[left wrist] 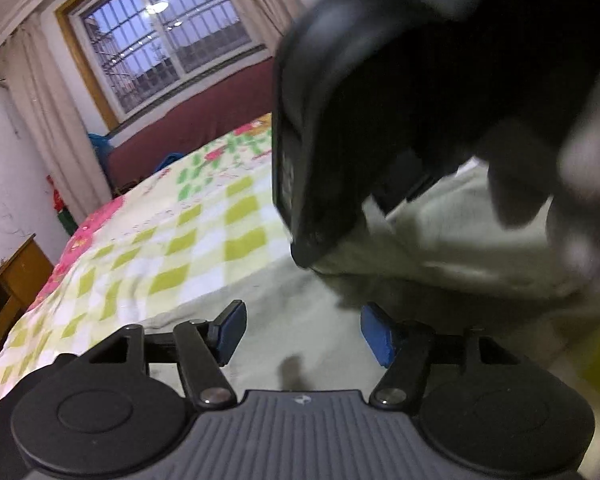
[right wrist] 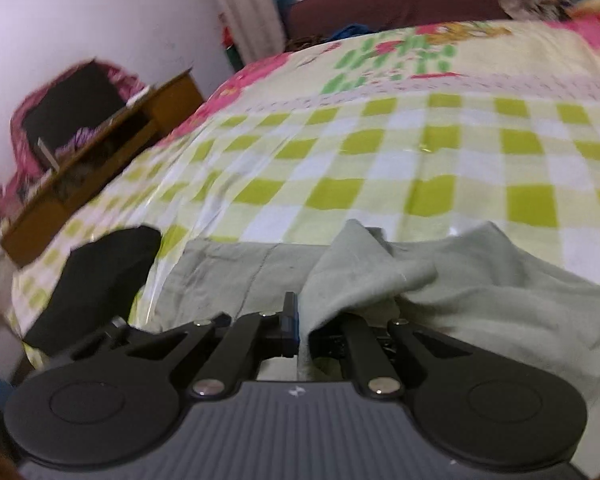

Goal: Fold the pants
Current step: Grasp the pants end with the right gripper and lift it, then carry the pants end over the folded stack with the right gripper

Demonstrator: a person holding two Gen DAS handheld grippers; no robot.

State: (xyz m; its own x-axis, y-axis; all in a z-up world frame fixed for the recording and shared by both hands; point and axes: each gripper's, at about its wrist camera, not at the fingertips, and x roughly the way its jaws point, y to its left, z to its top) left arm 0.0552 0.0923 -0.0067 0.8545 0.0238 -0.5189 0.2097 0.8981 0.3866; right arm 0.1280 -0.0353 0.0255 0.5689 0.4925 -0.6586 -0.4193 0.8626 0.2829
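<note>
Pale grey-green pants (right wrist: pixel 480 280) lie on a bed with a green-and-white checked sheet (right wrist: pixel 380 160). My right gripper (right wrist: pixel 300 326) is shut on a bunched fold of the pants, which drapes over its right finger and lifts off the bed. My left gripper (left wrist: pixel 302 330) is open with blue pads, low over a flat part of the pants (left wrist: pixel 300 296), holding nothing. The right gripper's black body (left wrist: pixel 380 120) looms blurred in the left wrist view, just above and right of my left gripper. The left gripper's black body (right wrist: pixel 96 280) shows at the left of the right wrist view.
A wooden bedside cabinet (right wrist: pixel 100 152) stands left of the bed, with a pink-framed dark object (right wrist: pixel 60 112) on it. A maroon headboard or bench (left wrist: pixel 188 128) and a barred window (left wrist: pixel 160 32) are at the far end. The bed's left edge is near my left gripper.
</note>
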